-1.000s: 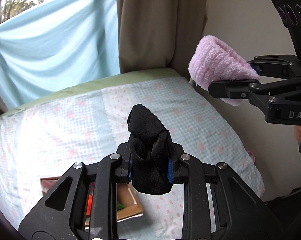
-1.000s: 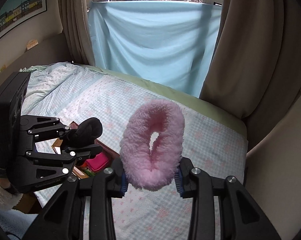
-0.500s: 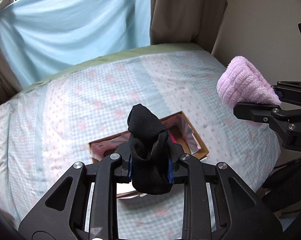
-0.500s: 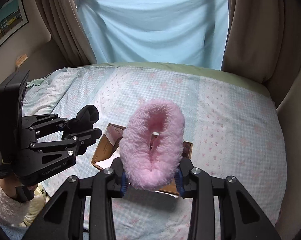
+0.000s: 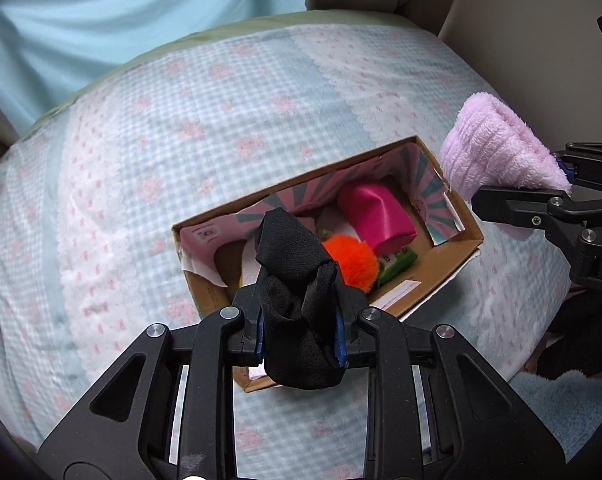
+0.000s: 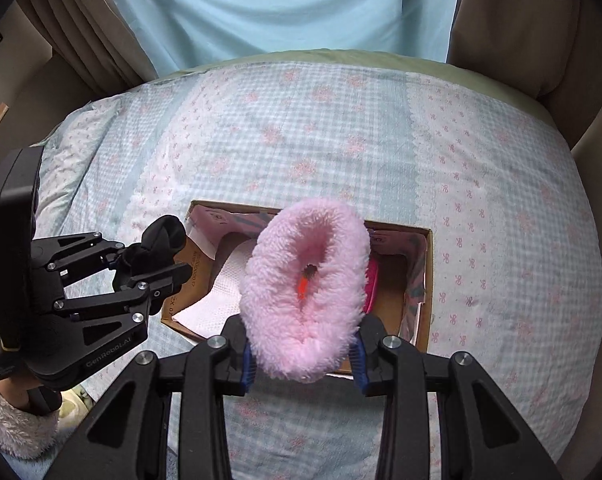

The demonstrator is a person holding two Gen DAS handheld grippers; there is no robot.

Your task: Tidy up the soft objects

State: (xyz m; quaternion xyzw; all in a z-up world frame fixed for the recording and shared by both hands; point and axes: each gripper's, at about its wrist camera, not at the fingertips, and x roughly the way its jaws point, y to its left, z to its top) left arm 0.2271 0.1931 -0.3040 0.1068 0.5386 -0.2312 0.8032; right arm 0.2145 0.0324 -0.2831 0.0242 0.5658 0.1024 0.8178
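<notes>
My left gripper (image 5: 300, 336) is shut on a black rolled sock (image 5: 295, 292) and holds it above the near left part of an open cardboard box (image 5: 467, 236) on the bed. My right gripper (image 6: 303, 354) is shut on a fluffy pink sock (image 6: 305, 296) above the box (image 6: 428, 280). The pink sock also shows at the right of the left wrist view (image 5: 497, 152), and the black sock at the left of the right wrist view (image 6: 157, 248). In the box lie a magenta roll (image 5: 375, 212) and an orange fuzzy ball (image 5: 351, 264).
The box sits on a bed with a blue-and-pink checked cover (image 6: 341, 128). A light blue cloth (image 6: 285, 4) hangs behind the bed, with beige curtains (image 6: 513, 20) at either side. A wall (image 5: 521, 20) stands close on the right.
Both grippers have tilted down and moved in over the box, which now sits larger and nearer in both views. Both socks stay gripped.
</notes>
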